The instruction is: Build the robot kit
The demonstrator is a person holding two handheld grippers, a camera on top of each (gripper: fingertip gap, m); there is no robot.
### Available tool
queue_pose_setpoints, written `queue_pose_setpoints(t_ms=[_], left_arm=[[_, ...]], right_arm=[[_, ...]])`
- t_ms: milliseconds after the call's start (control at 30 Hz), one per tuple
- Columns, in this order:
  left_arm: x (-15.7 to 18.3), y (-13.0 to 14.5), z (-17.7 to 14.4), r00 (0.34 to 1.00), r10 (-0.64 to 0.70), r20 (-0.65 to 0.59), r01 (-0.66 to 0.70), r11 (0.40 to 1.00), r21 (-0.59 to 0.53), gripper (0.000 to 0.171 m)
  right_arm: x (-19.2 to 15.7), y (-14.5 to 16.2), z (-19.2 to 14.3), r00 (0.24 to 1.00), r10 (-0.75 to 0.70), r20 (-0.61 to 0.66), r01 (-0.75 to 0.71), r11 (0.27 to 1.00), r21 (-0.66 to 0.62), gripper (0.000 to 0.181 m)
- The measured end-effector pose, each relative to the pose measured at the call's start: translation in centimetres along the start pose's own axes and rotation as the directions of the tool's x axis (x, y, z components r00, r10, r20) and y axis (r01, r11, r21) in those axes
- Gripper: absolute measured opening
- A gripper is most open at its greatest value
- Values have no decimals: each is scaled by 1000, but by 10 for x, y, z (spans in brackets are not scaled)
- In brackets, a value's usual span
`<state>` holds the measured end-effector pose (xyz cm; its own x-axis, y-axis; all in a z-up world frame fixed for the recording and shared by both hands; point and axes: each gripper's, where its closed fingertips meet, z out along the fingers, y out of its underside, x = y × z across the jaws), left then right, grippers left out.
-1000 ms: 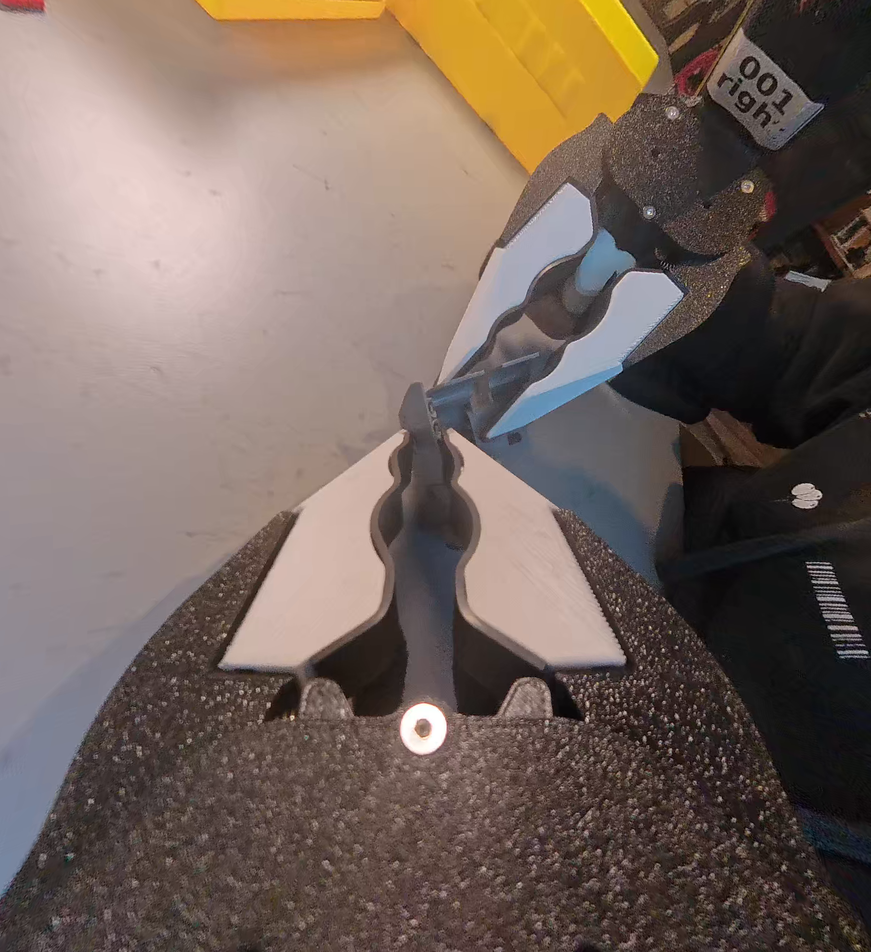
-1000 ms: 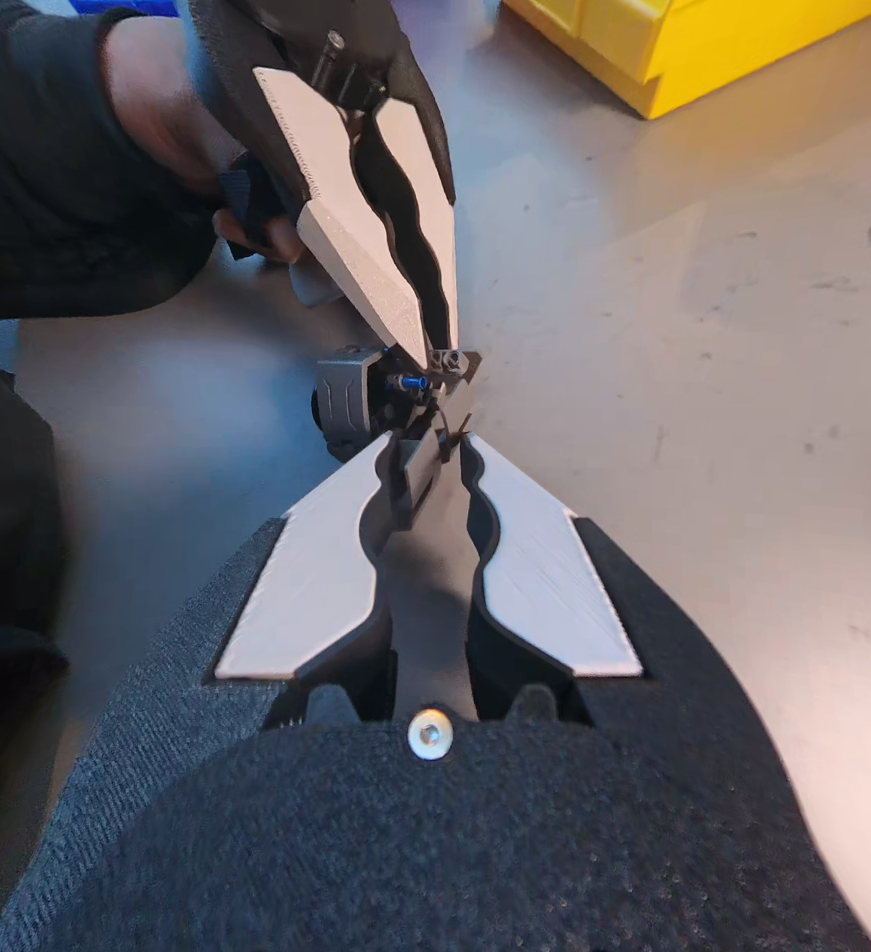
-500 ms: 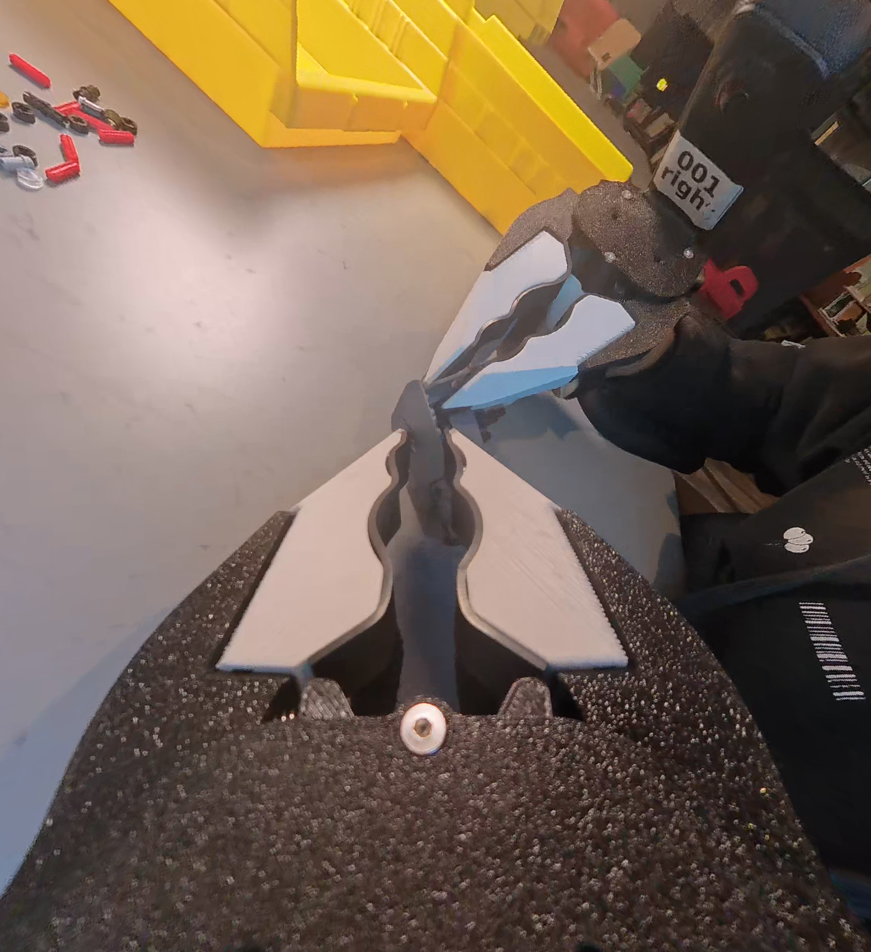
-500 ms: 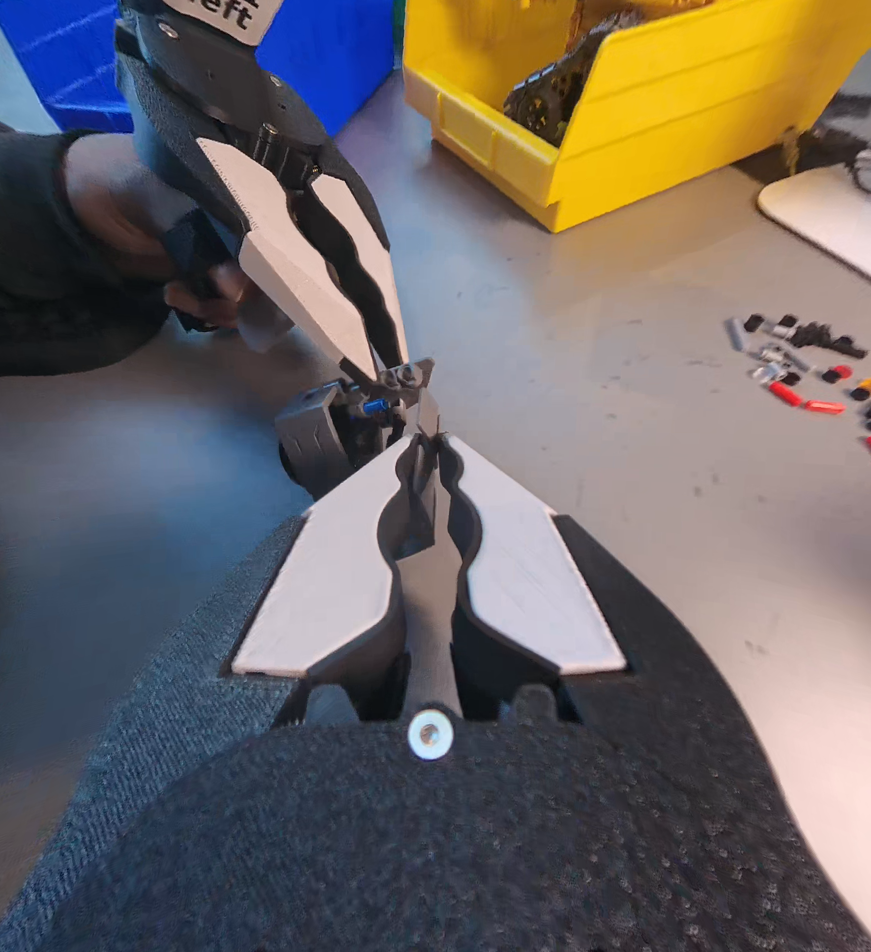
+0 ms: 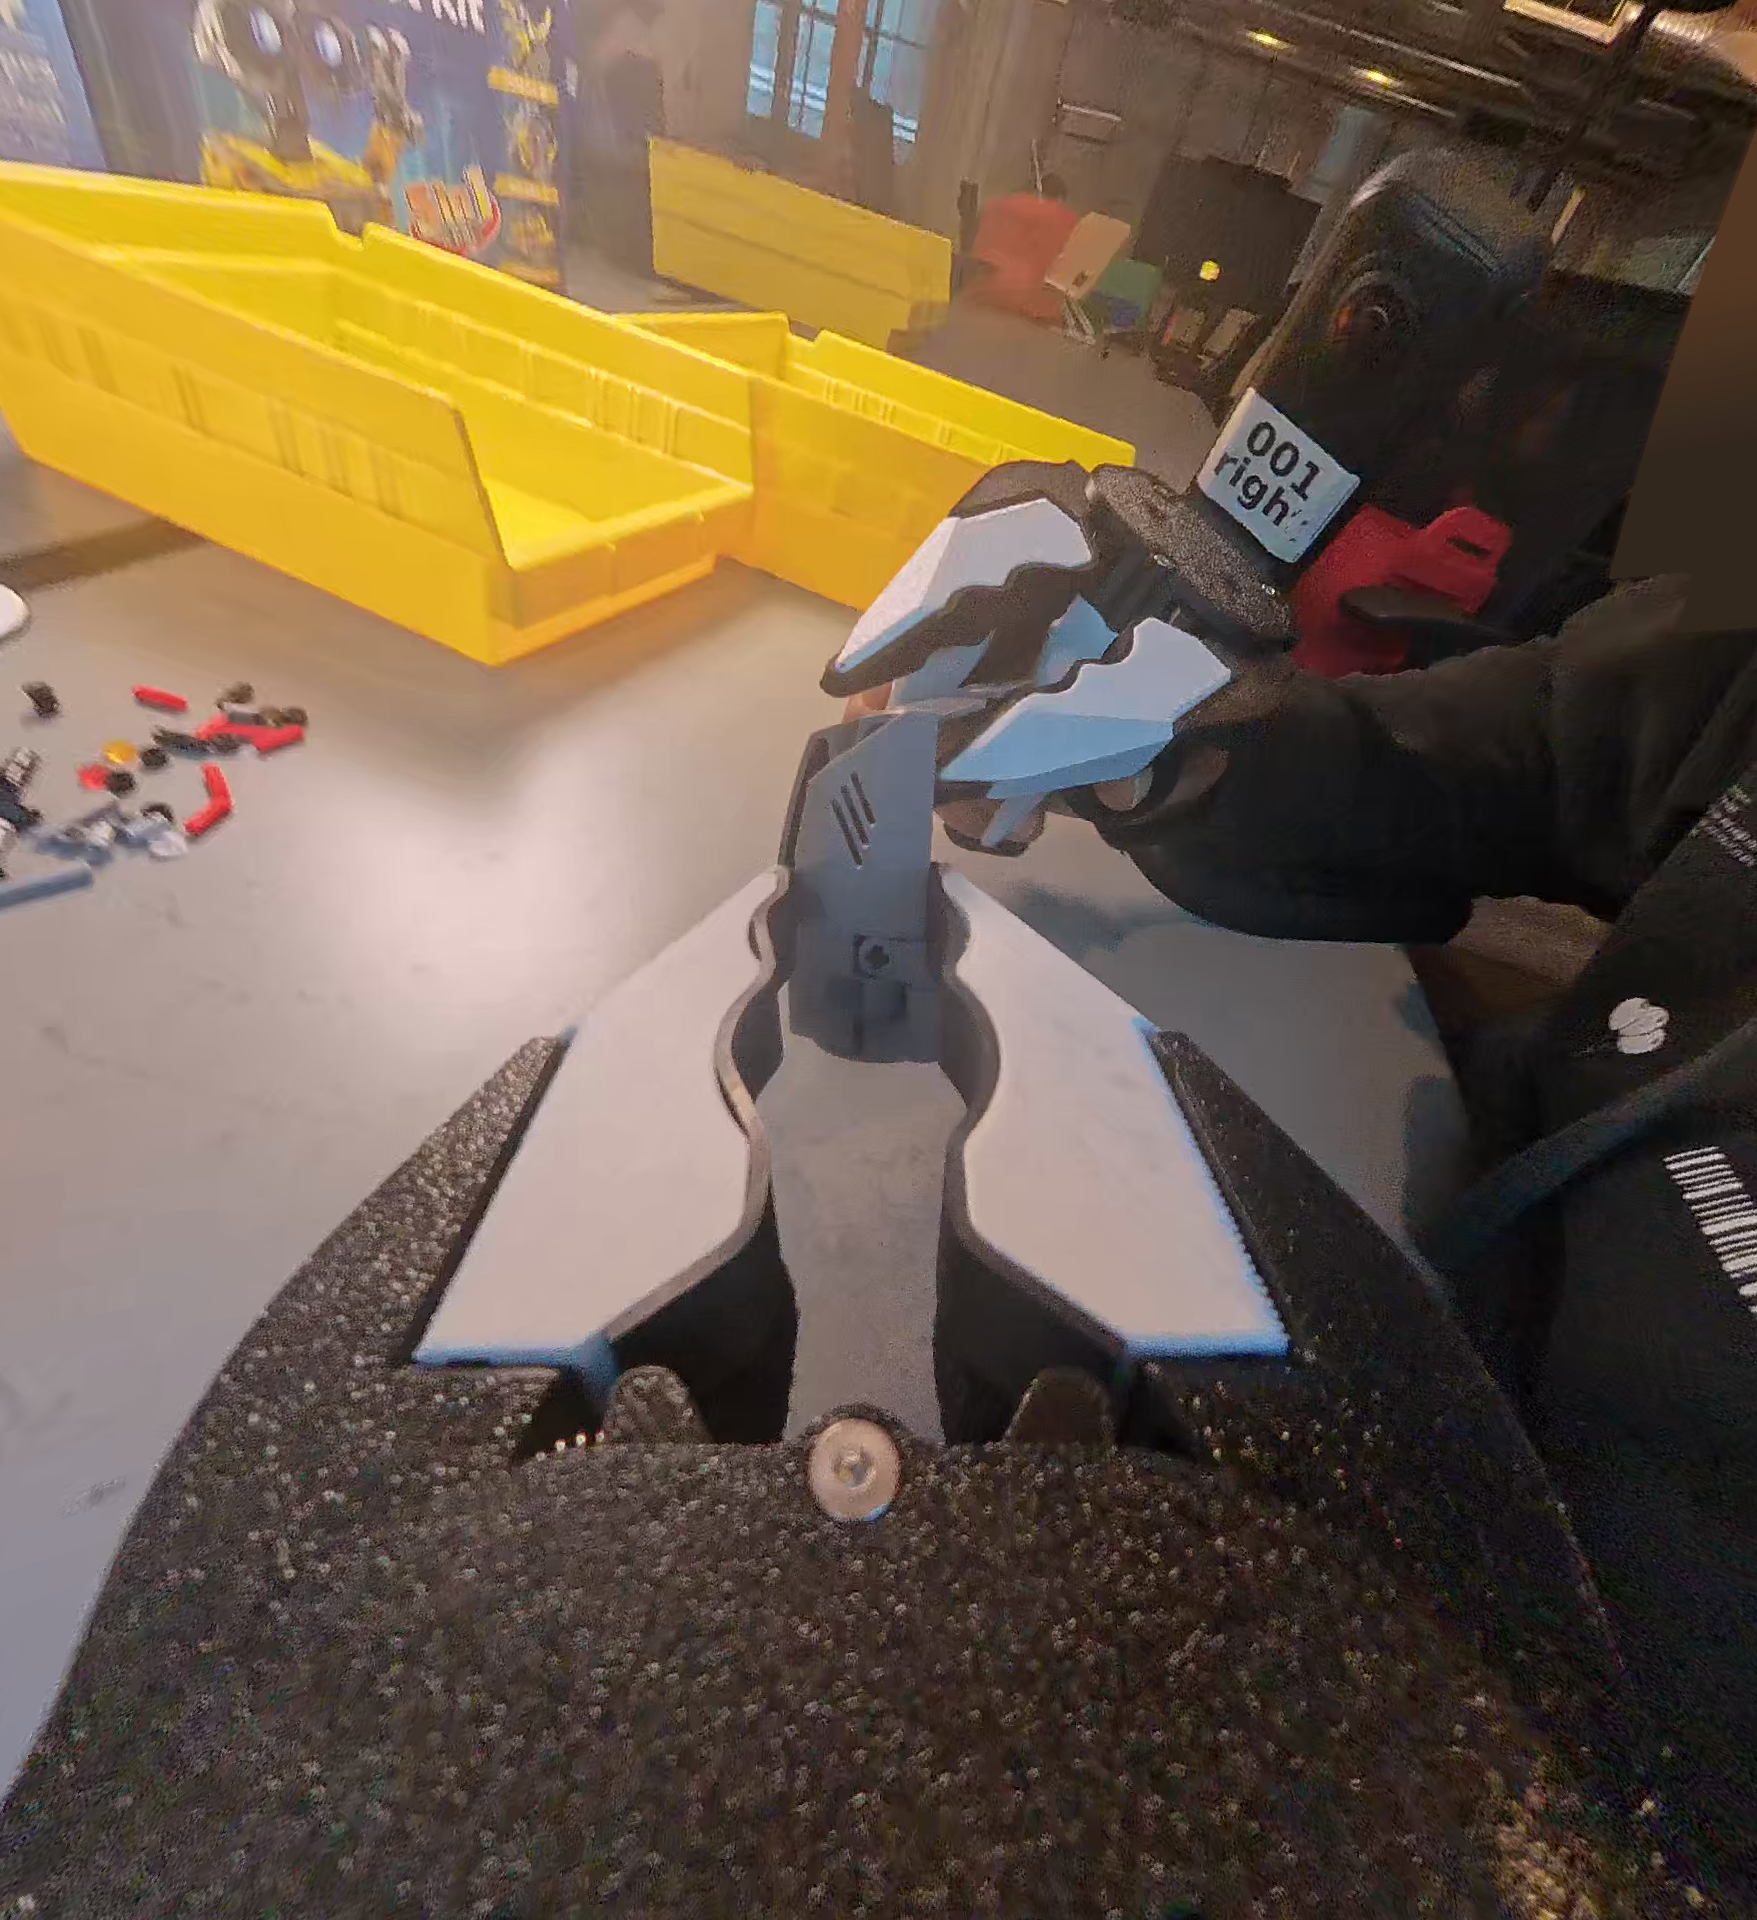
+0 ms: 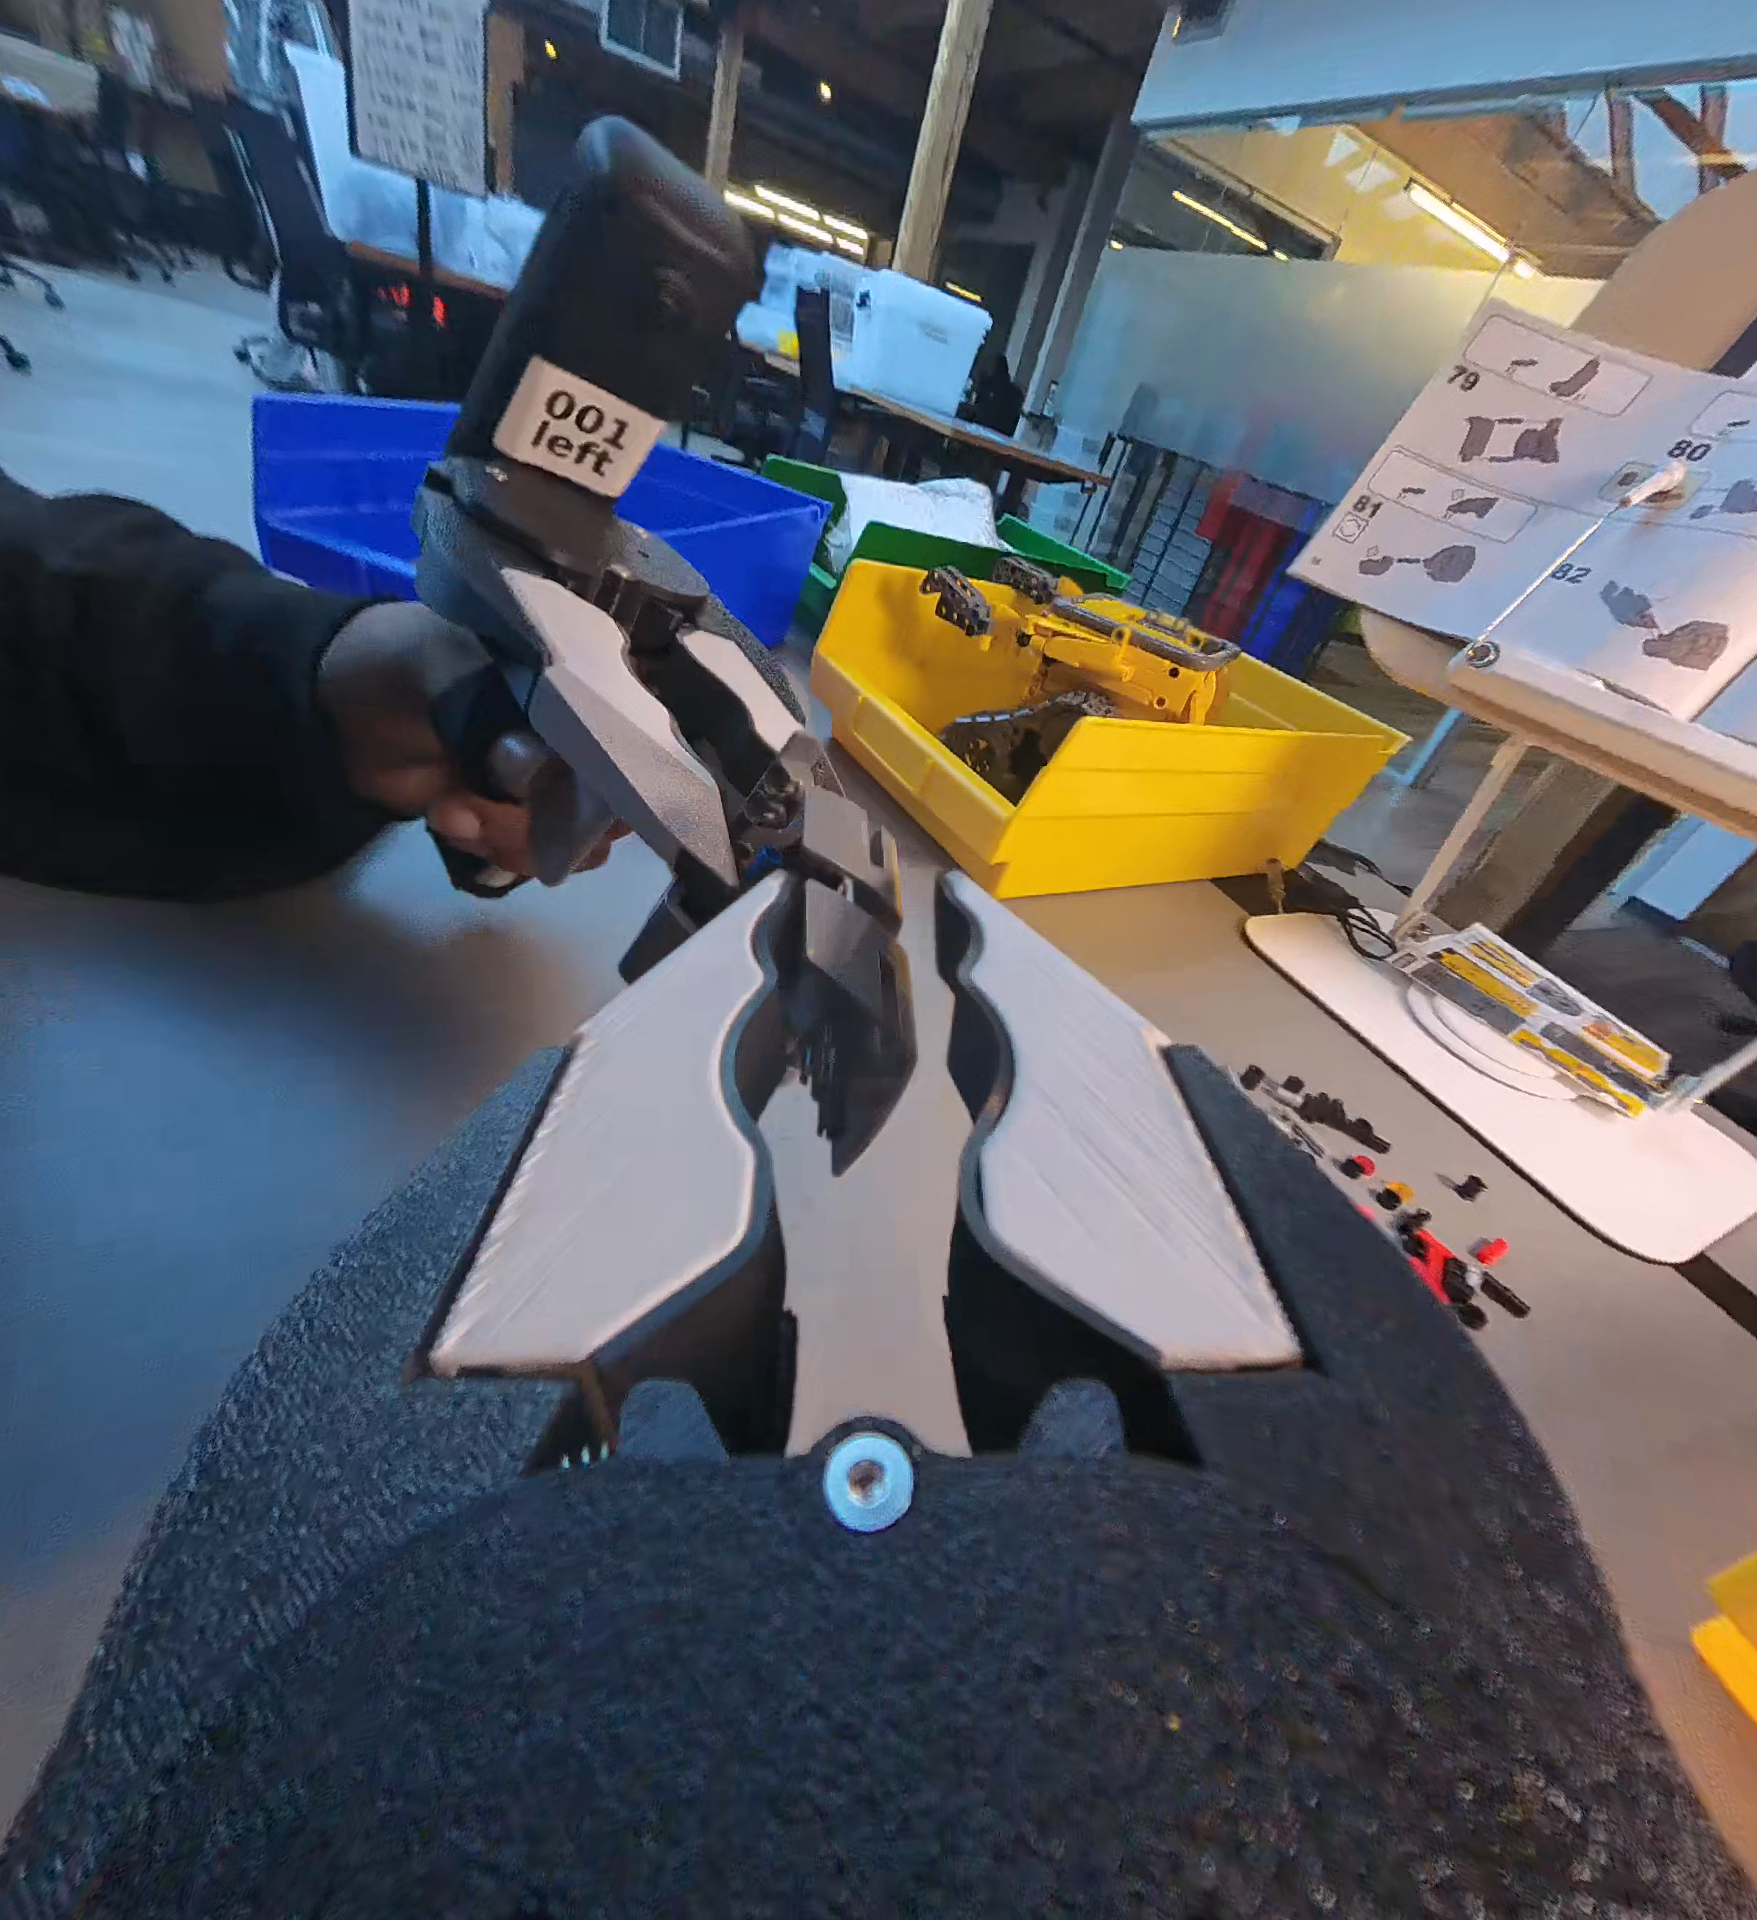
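My left gripper is shut on a dark grey brick-built assembly and holds it upright above the grey table. The right gripper reaches in from the right, its fingers spread around the assembly's top end. In the right wrist view my right gripper is open. The grey assembly lies between its fingers against the left one, with a gap to the right one. The left gripper grips the assembly's far end there.
Several yellow bins stand at the back. Loose small red, black and grey parts lie on the table, also in the right wrist view. A yellow bin holds a tracked model. An instruction booklet sits on a white-based stand. A blue bin stands behind. Only a small space, under 4 cm, lies between the two pairs of fingers.
Both grippers have tilted upward with the assembly, so the room now shows. My right gripper, shut on the piece half a second ago, has opened. My left gripper has kept its hold.
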<state>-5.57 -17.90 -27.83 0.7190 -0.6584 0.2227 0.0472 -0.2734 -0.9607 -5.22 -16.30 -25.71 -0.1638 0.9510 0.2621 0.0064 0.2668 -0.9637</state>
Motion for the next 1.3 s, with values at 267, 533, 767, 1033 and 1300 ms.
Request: queue_pose_setpoints(t_ms=[267, 533, 767, 1033, 1300], left_arm=[[25, -25, -7, 957, 290, 29, -291, 950, 117, 23], [47, -27, -11, 933, 353, -70, -340, 928, 154, 24], [55, -17, -9, 936, 317, -156, -302, 947, 112, 24], [57, 1, -5, 941, 260, -218, -266, 964, 2, 23], [45, 5, -1, 967, 123, -225, -135, 990, -41, 24]], right_arm=[[-13, -22, -2, 984, 116, 133, -128, 988, 84, 16], [-31, -38, -12, 981, 24, 194, -55, 987, 154, 13], [-39, -36, -15, 954, 86, 286, -132, 980, 148, 13], [-46, -21, -13, 893, 231, 387, -277, 958, 67, 13], [-36, -10, -6, 851, 377, 366, -415, 909, 28, 13]])
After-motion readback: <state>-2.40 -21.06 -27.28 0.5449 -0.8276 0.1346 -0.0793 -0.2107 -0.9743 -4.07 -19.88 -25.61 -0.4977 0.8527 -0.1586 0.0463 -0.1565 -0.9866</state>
